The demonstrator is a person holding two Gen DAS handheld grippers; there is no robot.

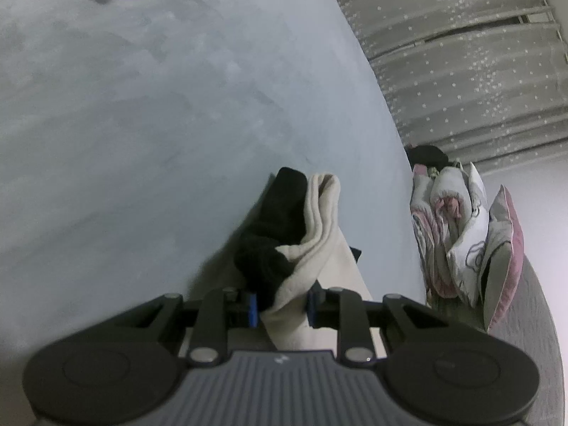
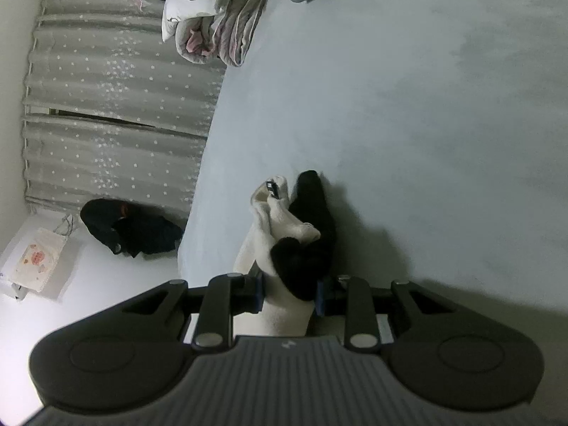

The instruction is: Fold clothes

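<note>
A bunched garment of cream and black cloth [image 1: 316,213] stretches forward from my left gripper [image 1: 280,307], whose blue-padded fingers are shut on its near end. It hangs just over the pale blue bed sheet [image 1: 159,106] and casts a shadow there. In the right wrist view the same cream and black garment [image 2: 284,227] runs out from my right gripper [image 2: 288,294], which is also shut on it. A small dark piece [image 2: 273,189] shows at the garment's far tip; I cannot tell what it is.
Folded quilts and pillows [image 1: 461,234] are stacked at the bed's edge, seen also as a bedding pile [image 2: 213,17]. A star-dotted grey curtain [image 2: 113,106] hangs beside the bed. Dark clothes [image 2: 124,227] and a pale bag [image 2: 35,259] lie on the white floor.
</note>
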